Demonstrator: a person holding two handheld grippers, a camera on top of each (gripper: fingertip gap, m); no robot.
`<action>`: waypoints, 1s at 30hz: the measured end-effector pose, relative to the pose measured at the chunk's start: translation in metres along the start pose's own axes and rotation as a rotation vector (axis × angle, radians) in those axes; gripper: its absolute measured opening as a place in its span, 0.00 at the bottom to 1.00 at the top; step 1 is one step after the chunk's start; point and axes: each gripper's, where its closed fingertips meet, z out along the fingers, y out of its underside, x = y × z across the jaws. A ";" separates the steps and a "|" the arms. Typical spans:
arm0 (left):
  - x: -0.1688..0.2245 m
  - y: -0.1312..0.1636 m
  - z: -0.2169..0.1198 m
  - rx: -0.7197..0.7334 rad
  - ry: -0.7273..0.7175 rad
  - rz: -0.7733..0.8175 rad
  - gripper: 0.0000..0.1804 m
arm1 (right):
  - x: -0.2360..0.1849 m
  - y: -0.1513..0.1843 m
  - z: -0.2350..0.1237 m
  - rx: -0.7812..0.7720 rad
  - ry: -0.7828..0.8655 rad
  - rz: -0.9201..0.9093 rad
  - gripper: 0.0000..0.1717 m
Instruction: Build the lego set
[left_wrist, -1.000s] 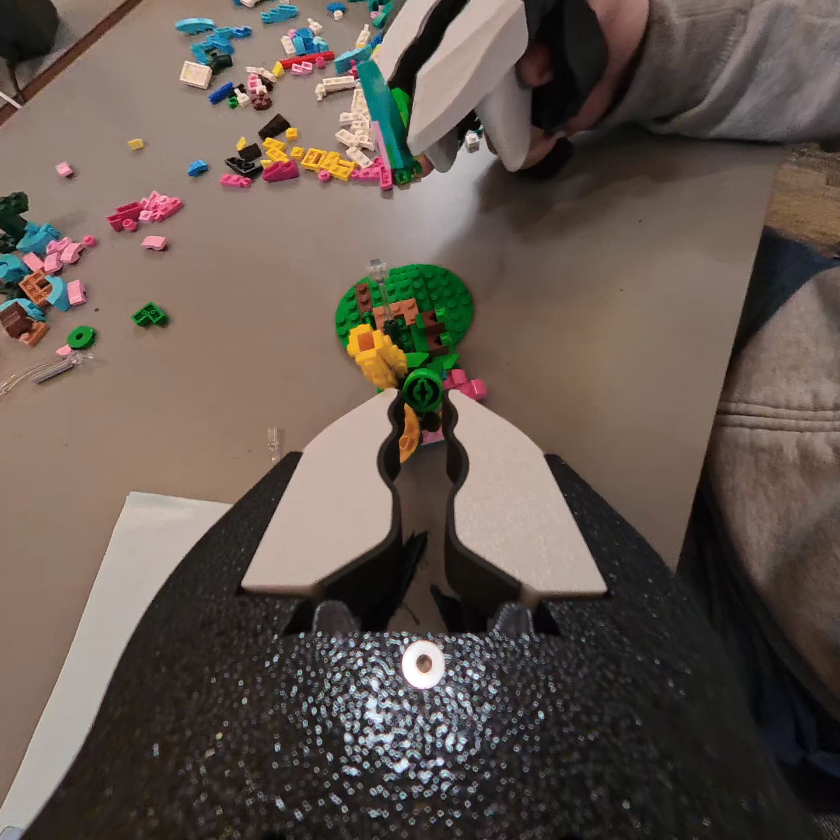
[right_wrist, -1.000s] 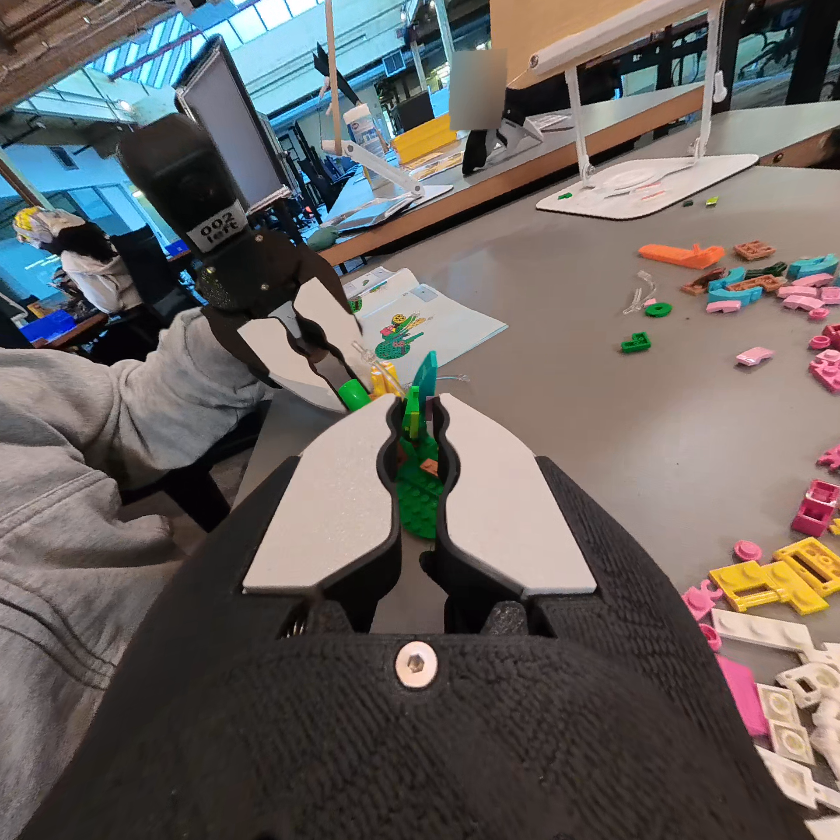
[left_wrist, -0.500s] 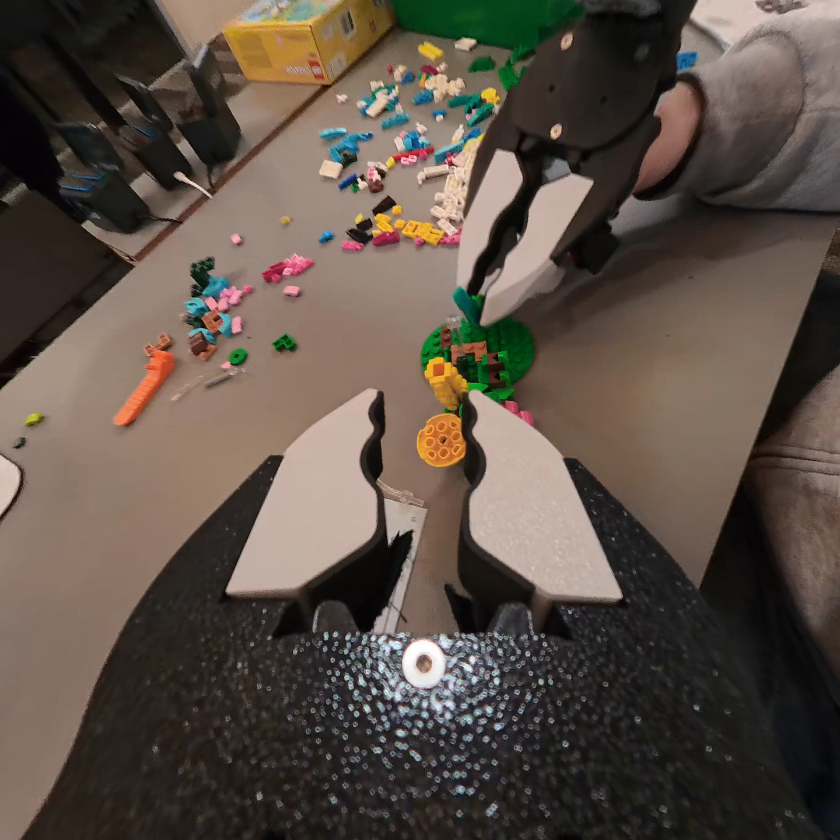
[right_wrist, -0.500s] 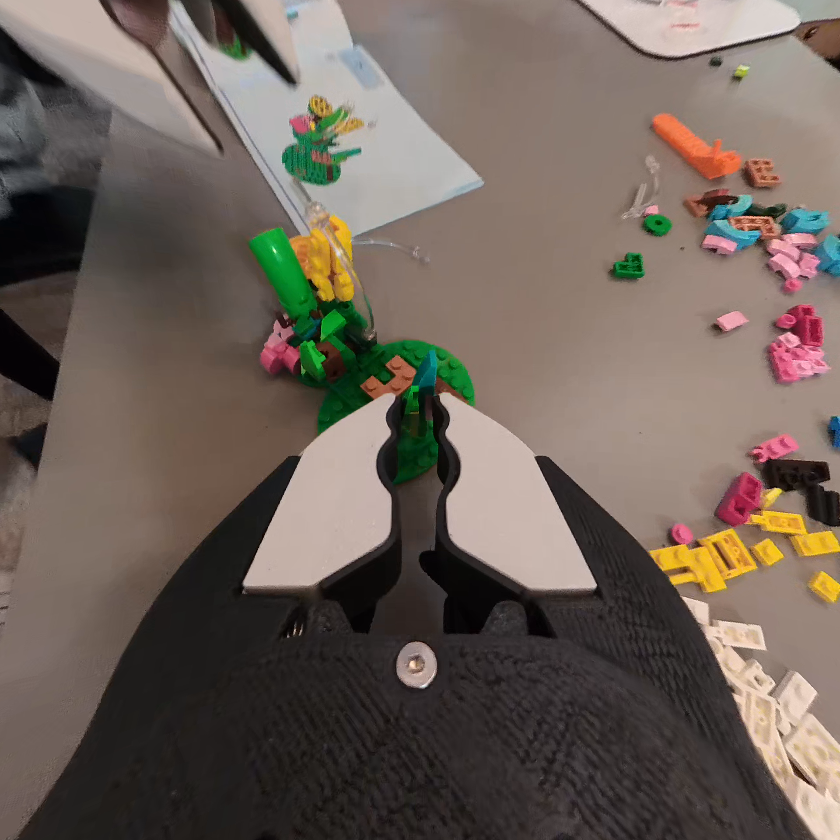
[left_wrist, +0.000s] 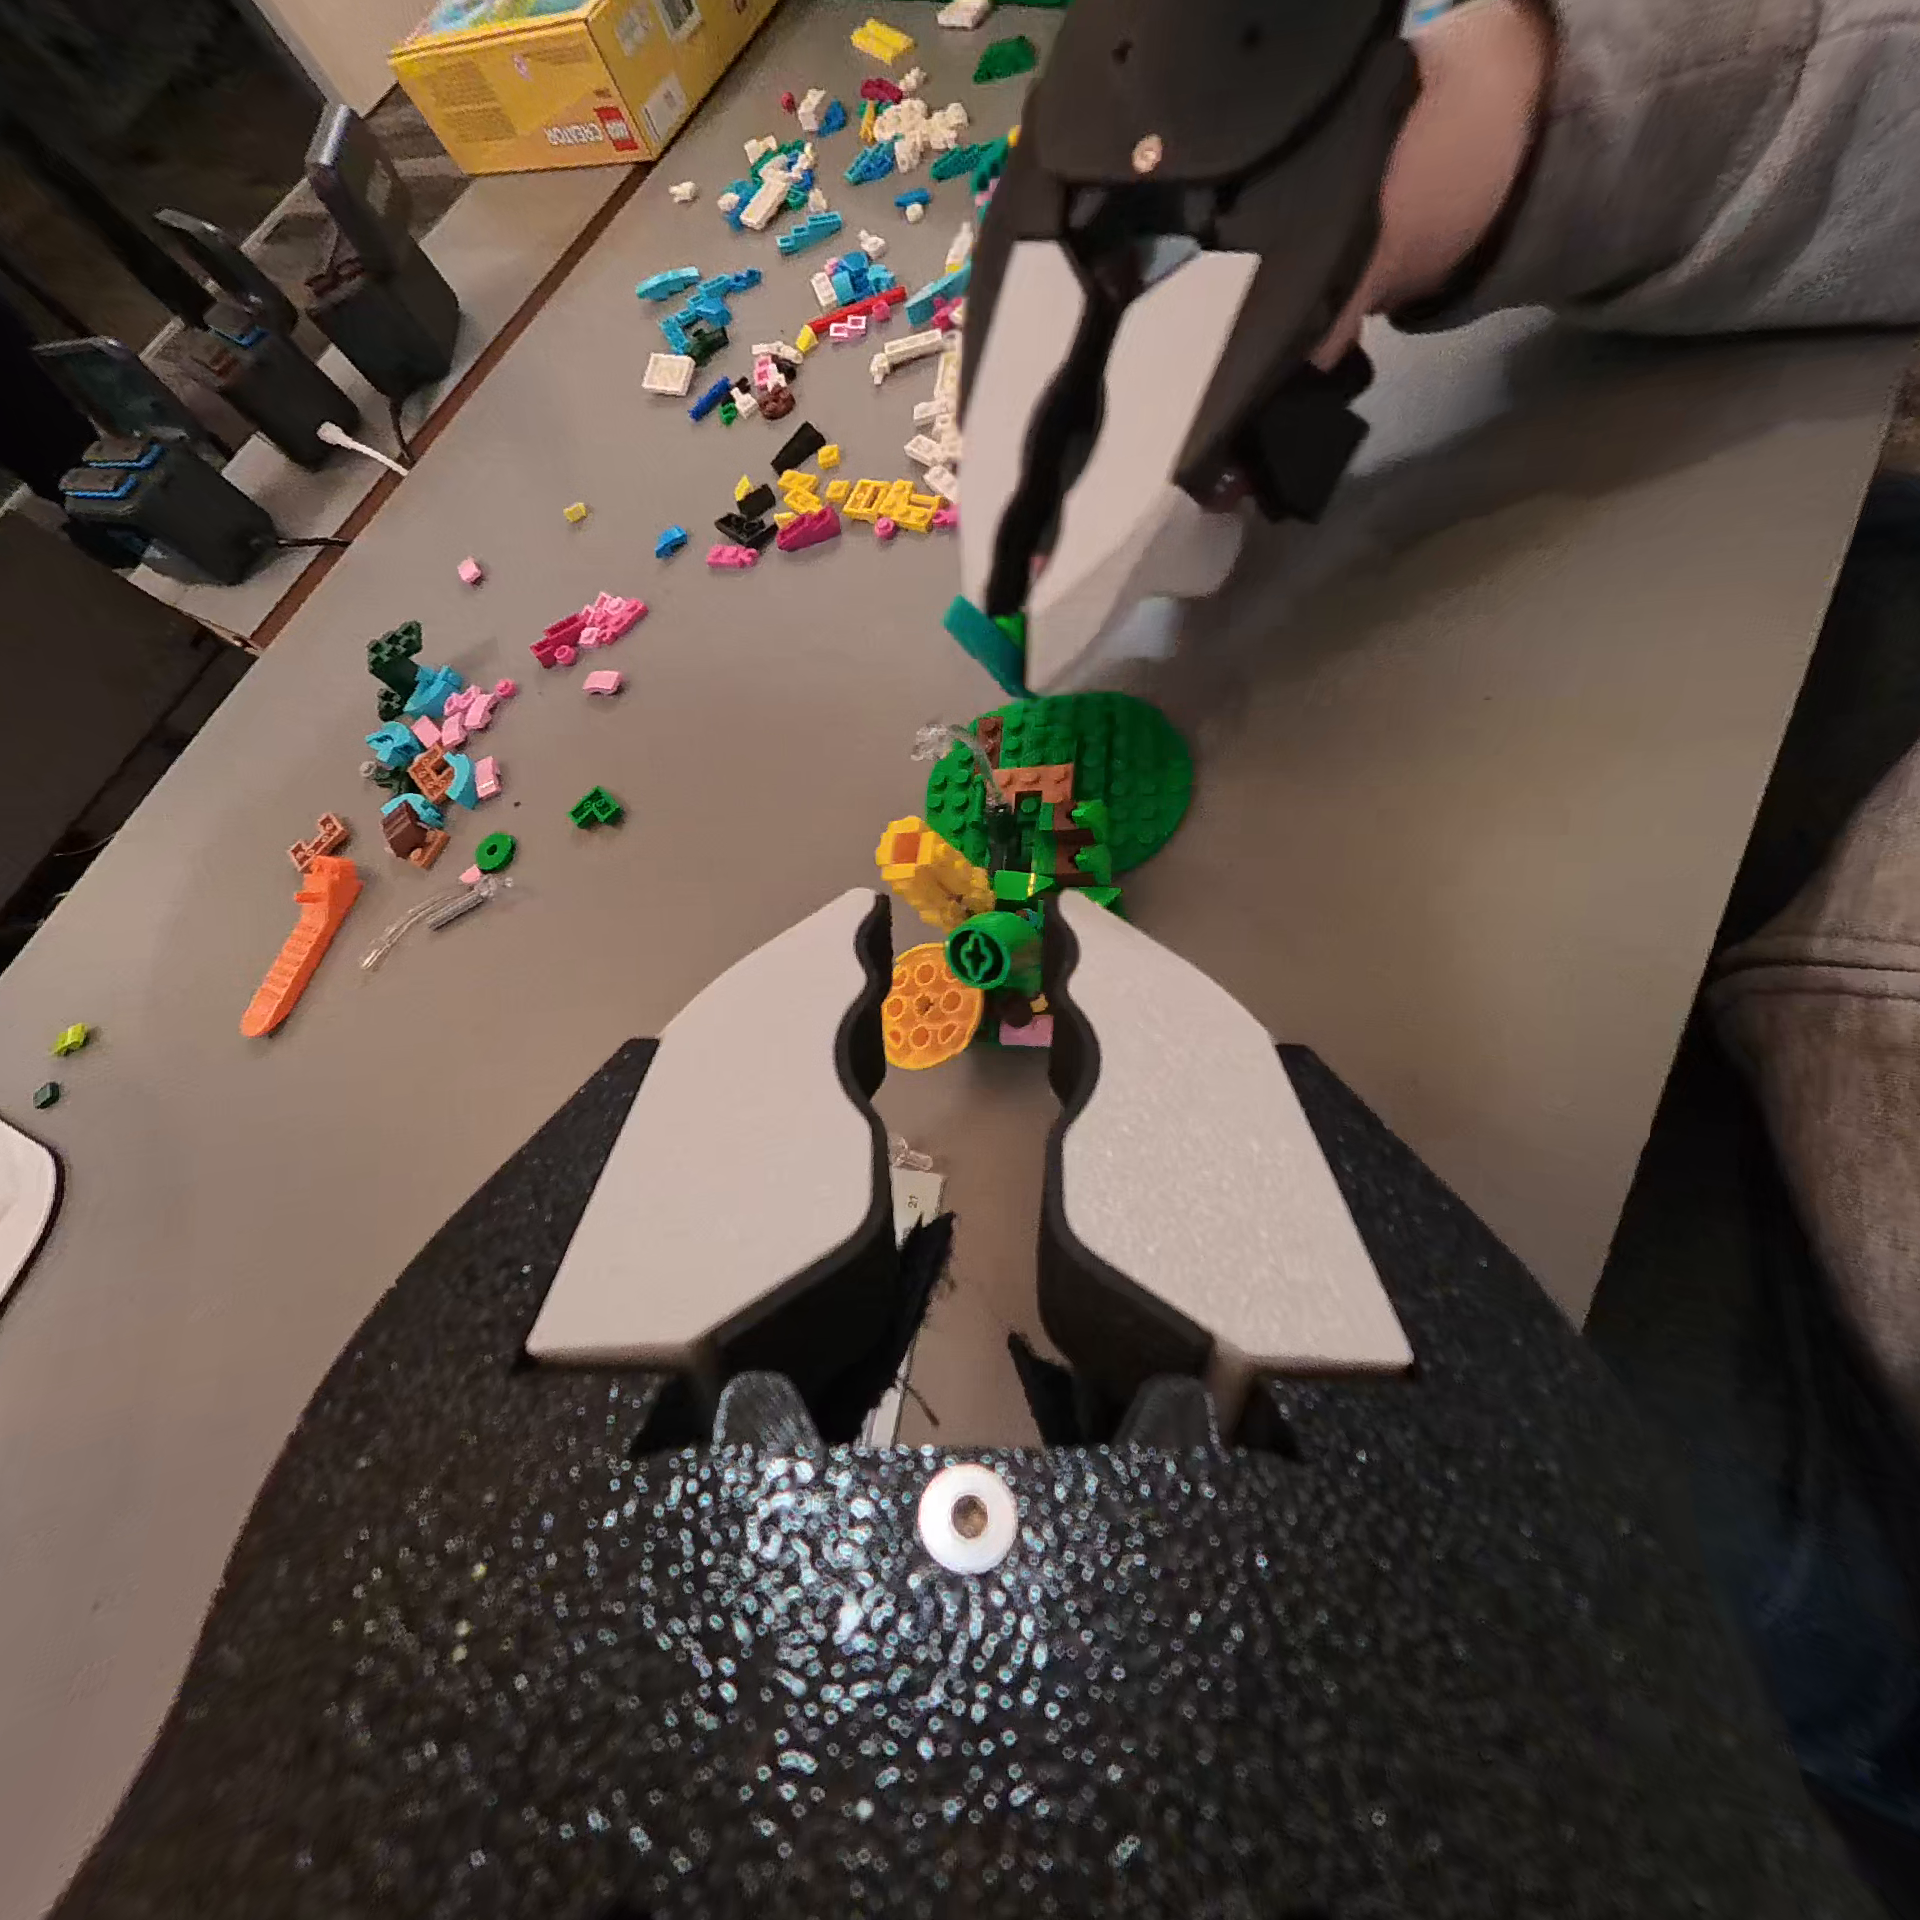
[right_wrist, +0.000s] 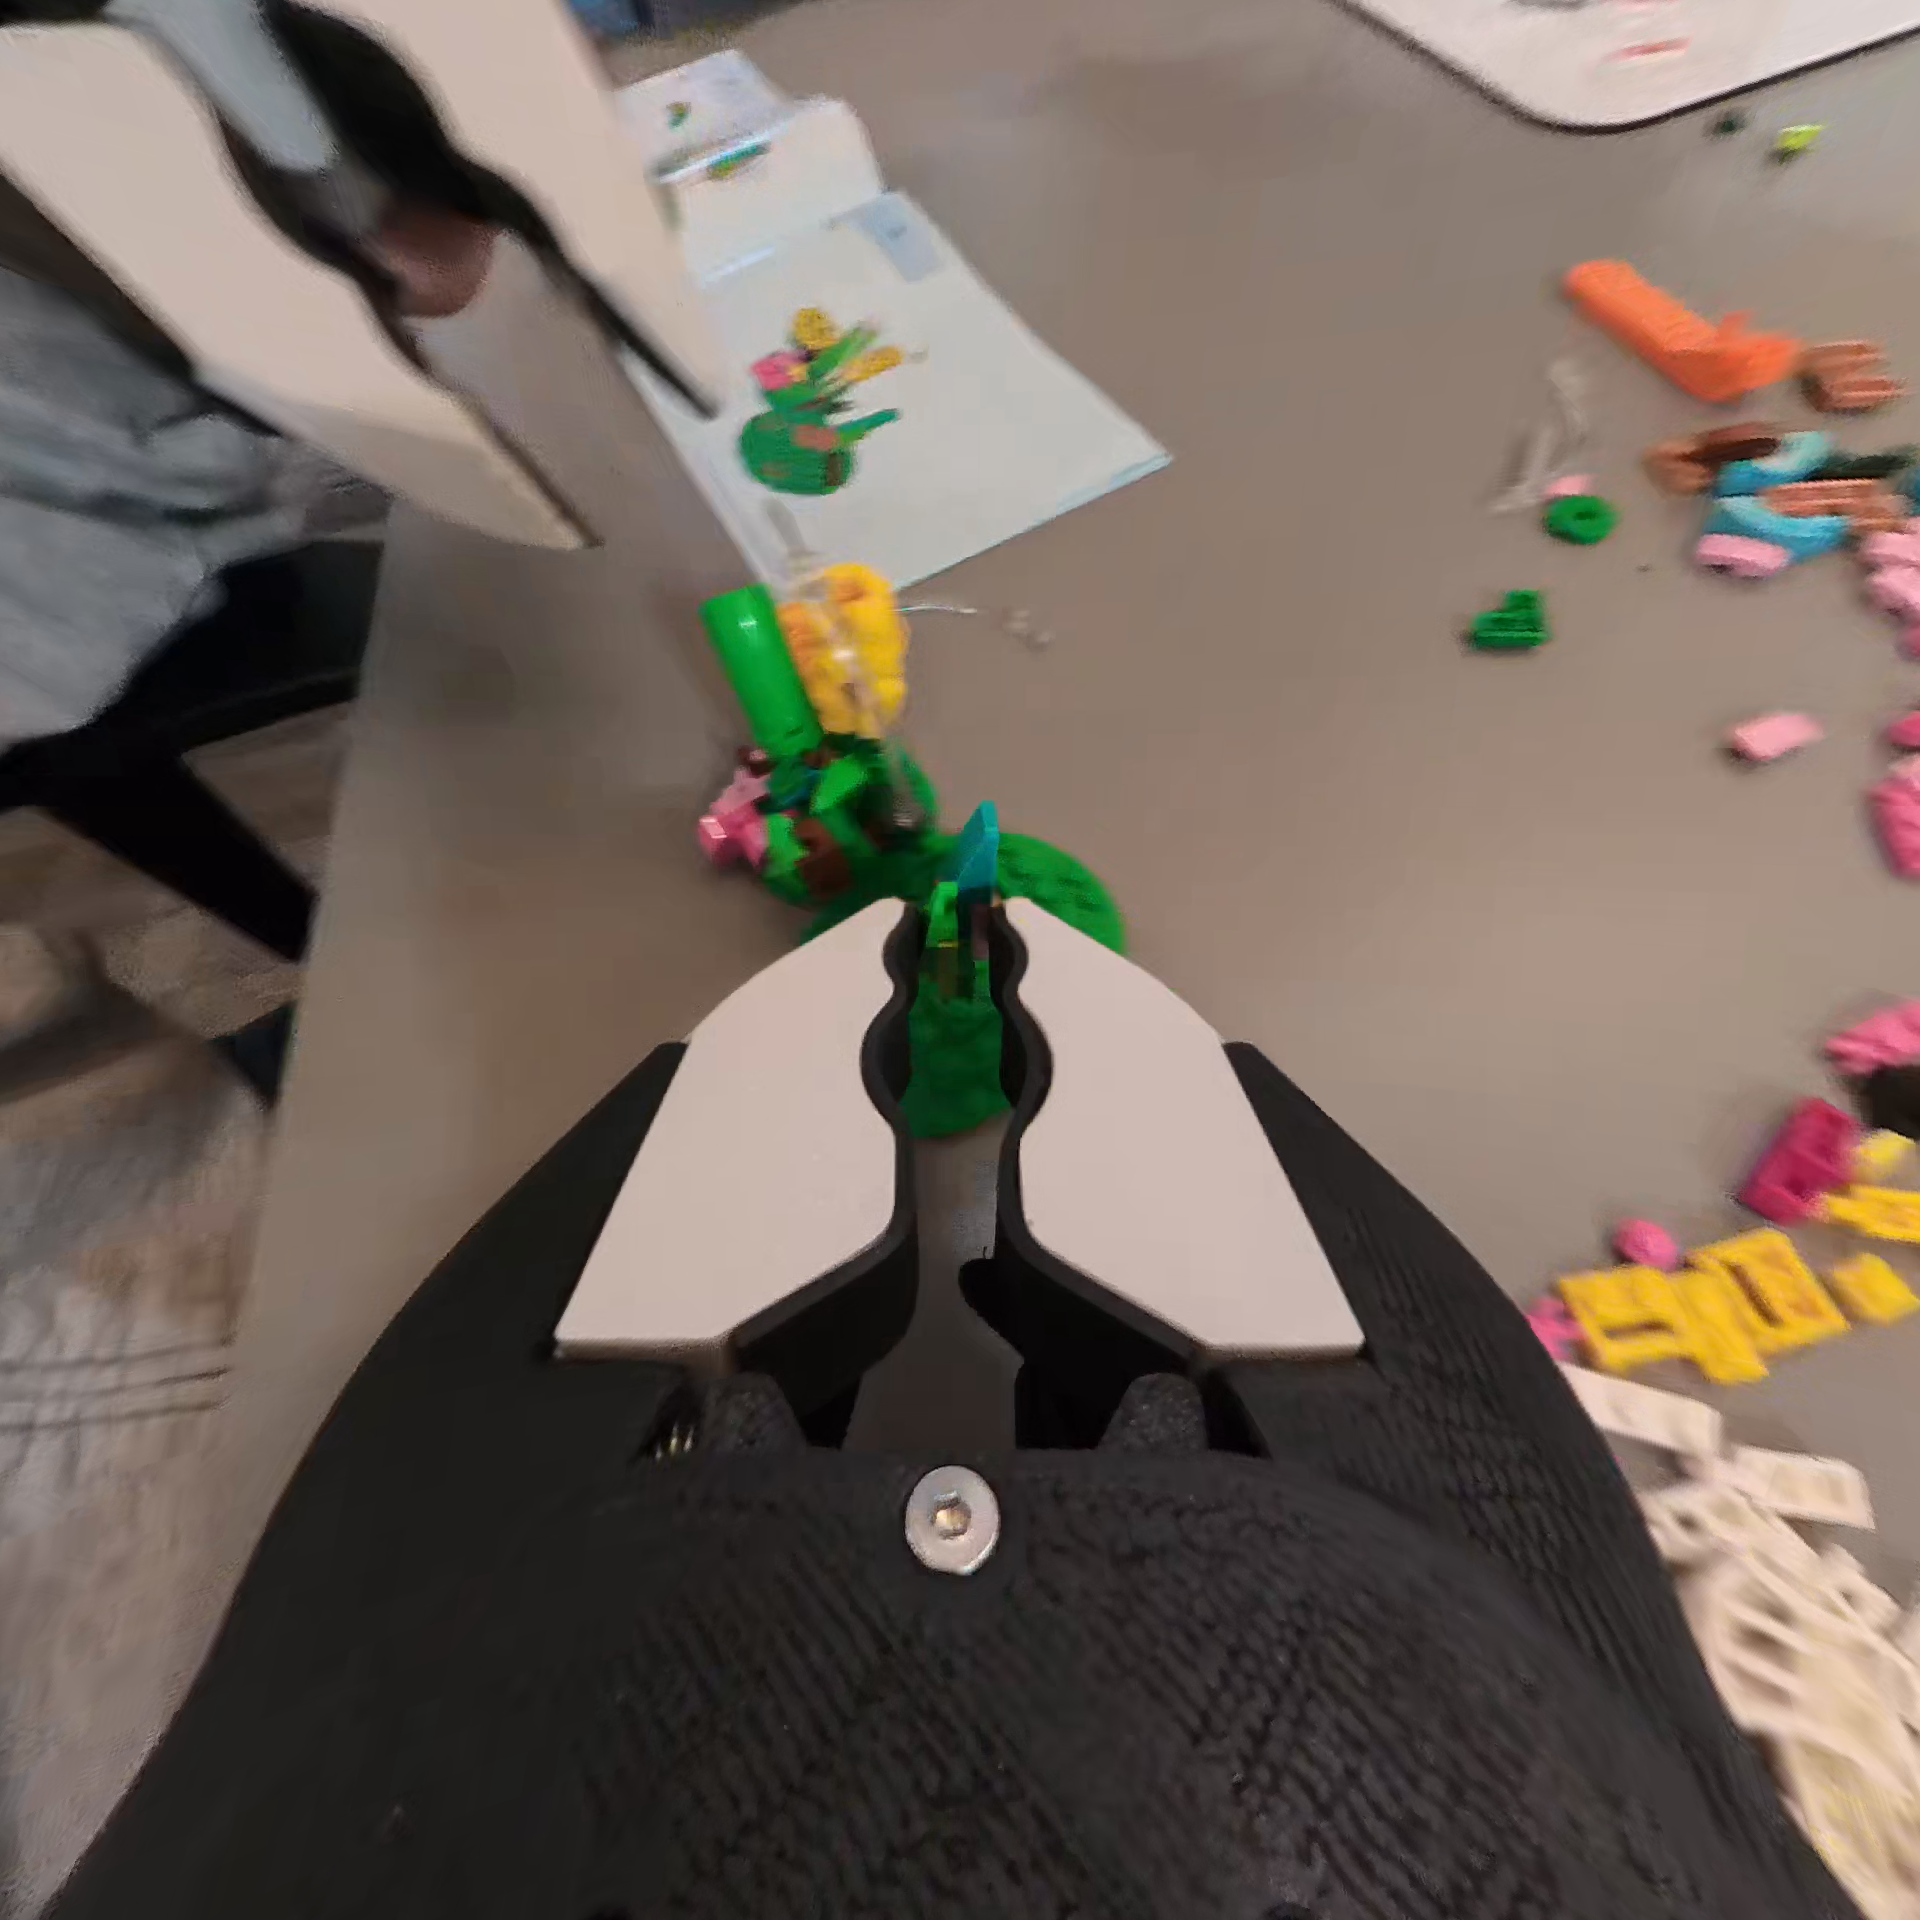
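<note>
Pinching a teal and green brick piece (right_wrist: 971, 883) in the right gripper (right_wrist: 958, 920) above the green plate (left_wrist: 1132, 769), left gripper (left_wrist: 971, 914) spread around the flower model (left_wrist: 956, 935).

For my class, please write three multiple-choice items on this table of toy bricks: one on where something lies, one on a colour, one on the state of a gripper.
1. Where does the orange tool lie?
A. On the table, left of the round green plate
B. On the plate
C. In the yellow box

2. What colour is the pointed piece in the right gripper?
A. Red
B. Teal
C. White

3. How does the left gripper stand?
A. Shut on the tool
B. Fingers apart, with the flower model between them
C. Lying flat on the booklet

Key: A, the tool lies on bare table at far left; B, teal above the fingertips; B, a gap shows beside the model.
</note>
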 end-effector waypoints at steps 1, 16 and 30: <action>0.001 0.000 0.001 -0.002 0.003 0.005 0.15 | 0.009 0.001 -0.002 -0.001 0.036 -0.003 0.06; 0.040 0.000 -0.017 0.012 -0.103 0.053 0.22 | 0.021 0.007 0.031 -0.175 -0.026 -0.077 0.07; 0.117 0.043 -0.036 -0.013 -0.051 0.084 0.29 | -0.072 0.011 0.043 -0.174 -0.143 -0.169 0.07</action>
